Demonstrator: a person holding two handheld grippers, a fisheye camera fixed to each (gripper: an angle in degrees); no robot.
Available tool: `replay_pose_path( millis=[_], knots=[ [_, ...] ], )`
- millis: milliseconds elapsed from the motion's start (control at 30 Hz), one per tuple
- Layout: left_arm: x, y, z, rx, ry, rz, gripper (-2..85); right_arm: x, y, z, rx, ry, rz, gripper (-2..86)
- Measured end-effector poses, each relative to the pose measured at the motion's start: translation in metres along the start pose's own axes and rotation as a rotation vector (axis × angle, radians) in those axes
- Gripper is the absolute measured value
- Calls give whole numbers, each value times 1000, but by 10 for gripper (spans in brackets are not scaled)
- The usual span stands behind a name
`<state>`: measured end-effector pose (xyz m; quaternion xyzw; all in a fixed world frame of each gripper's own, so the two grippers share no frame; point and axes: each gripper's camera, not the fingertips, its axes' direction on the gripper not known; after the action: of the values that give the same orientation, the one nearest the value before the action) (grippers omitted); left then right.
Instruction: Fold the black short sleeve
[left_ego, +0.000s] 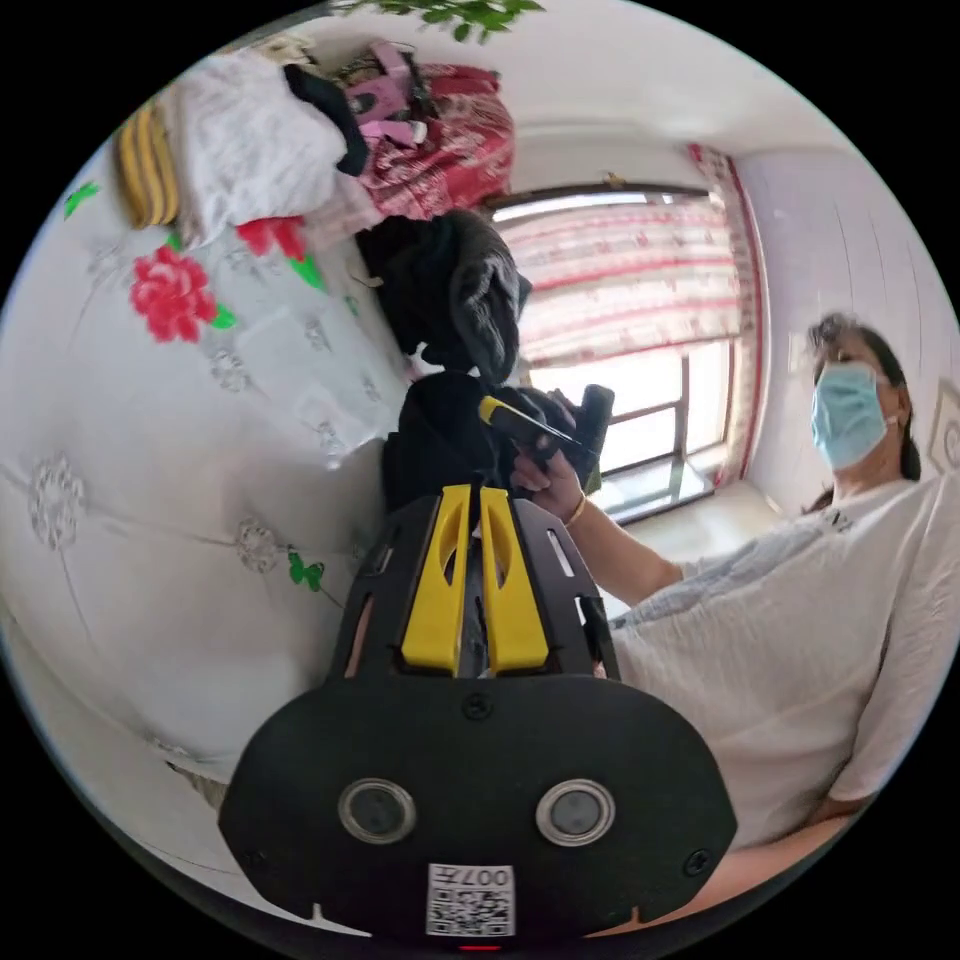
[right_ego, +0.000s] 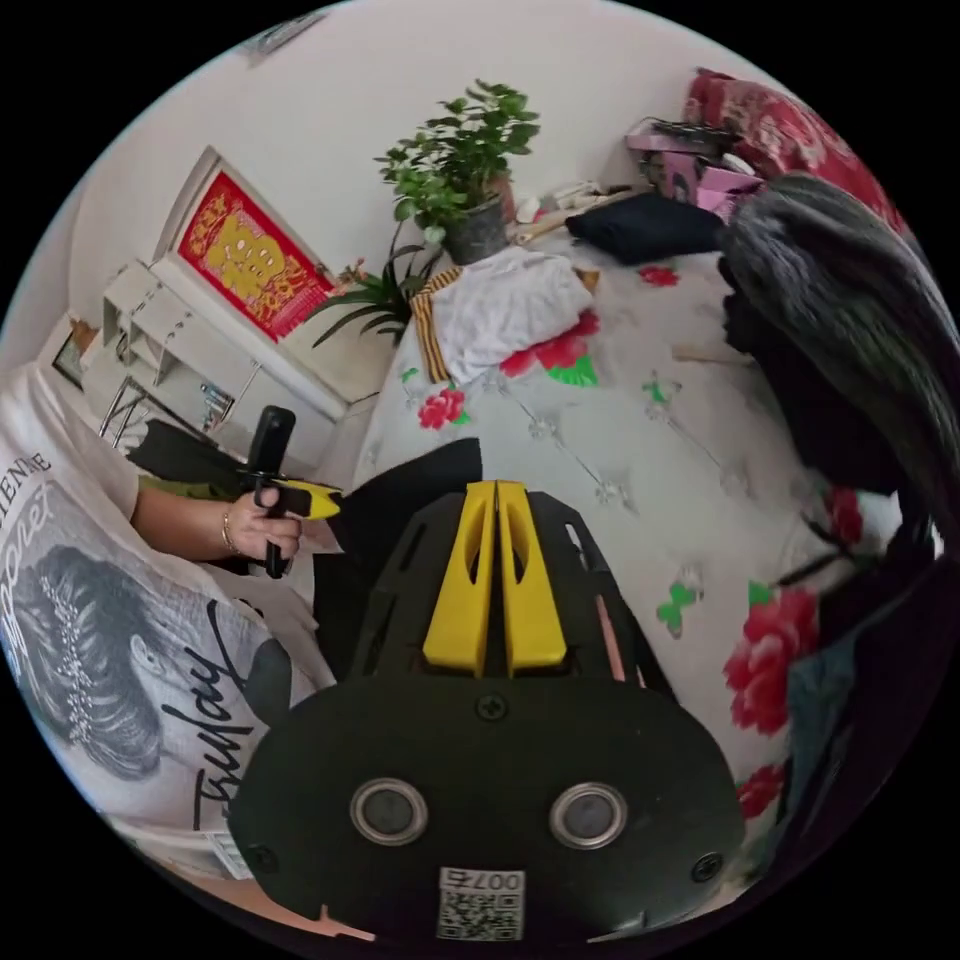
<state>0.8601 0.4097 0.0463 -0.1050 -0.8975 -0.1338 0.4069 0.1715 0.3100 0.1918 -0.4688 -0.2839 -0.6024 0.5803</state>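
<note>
The left gripper (left_ego: 476, 492) sits nearest the lens in the left gripper view, its yellow jaws drawn together with only a slit between them; whether cloth is pinched there cannot be told. The right gripper (right_ego: 497, 487) is likewise closed, slit-narrow, in its own view. Beneath both spreads the bed's white floral sheet (left_ego: 150, 420), the largest thing in sight. The black short sleeve (left_ego: 440, 440) hangs bunched just beyond the left gripper's tips, off the bed's edge; its long axis runs from those tips toward the right gripper. In the right gripper view the black cloth spreads from that gripper's tips toward the left gripper. A dark clothes heap (left_ego: 455, 285) lies farther along the sheet, then a white folded garment (right_ego: 505, 305).
</note>
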Motion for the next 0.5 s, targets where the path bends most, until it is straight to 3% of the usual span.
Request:
replay_pose_path(
  millis=[167,267,367,500],
  knots=[
    [38,-18,44,-257,-115,210,-9,30,76,17,-73,-29,304,6],
    [20,-24,50,-218,-84,125,-9,30,81,16,-14,-118,391,22],
    [5,-29,48,-145,-46,39,-9,15,47,12,24,-132,302,40],
    [-9,-28,43,-78,-12,-53,-9,-11,-24,41,-171,-94,114,63]
  ],
)
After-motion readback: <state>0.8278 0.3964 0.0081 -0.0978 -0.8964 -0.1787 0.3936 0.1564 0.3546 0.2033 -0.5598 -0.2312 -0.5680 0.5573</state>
